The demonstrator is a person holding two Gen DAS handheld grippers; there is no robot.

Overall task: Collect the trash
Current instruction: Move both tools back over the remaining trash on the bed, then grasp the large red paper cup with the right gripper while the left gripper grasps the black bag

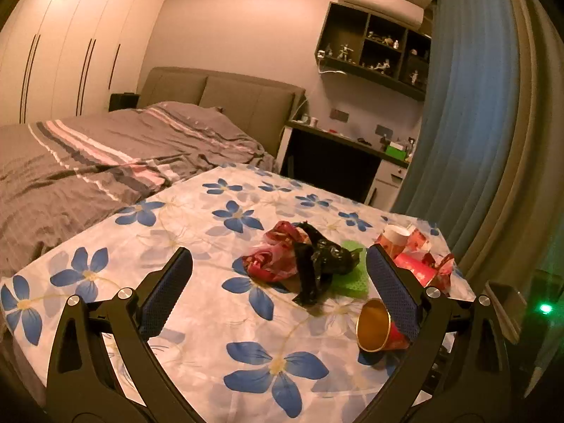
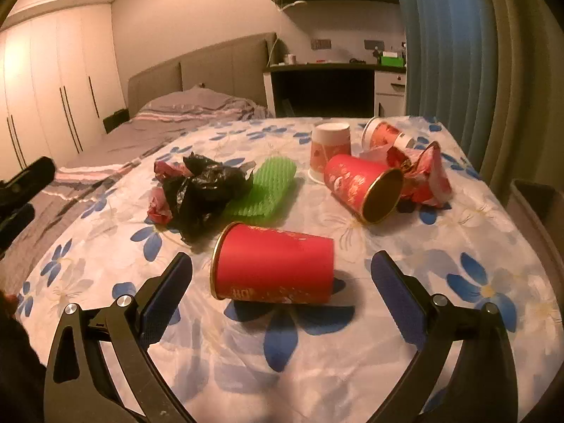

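Trash lies on a table with a blue-flower cloth [image 2: 352,370]. A red paper cup [image 2: 275,264] lies on its side just ahead of my open, empty right gripper [image 2: 282,264]; it also shows in the left wrist view [image 1: 377,326]. A second red cup [image 2: 363,185] lies on its side beyond, with an upside-down cup [image 2: 329,148], another cup [image 2: 386,134] and crumpled red wrapping [image 2: 428,174]. A crumpled black bag [image 1: 317,261] with red wrapping [image 1: 278,250] and a green foam net [image 1: 352,275] lie ahead of my open, empty left gripper [image 1: 278,264].
A bed with grey striped bedding [image 1: 88,162] lies left of the table. A desk [image 1: 345,148] and wall shelves [image 1: 377,46] stand at the back. A blue curtain [image 1: 469,116] hangs on the right. A dark bin edge [image 2: 539,197] shows at the table's right side.
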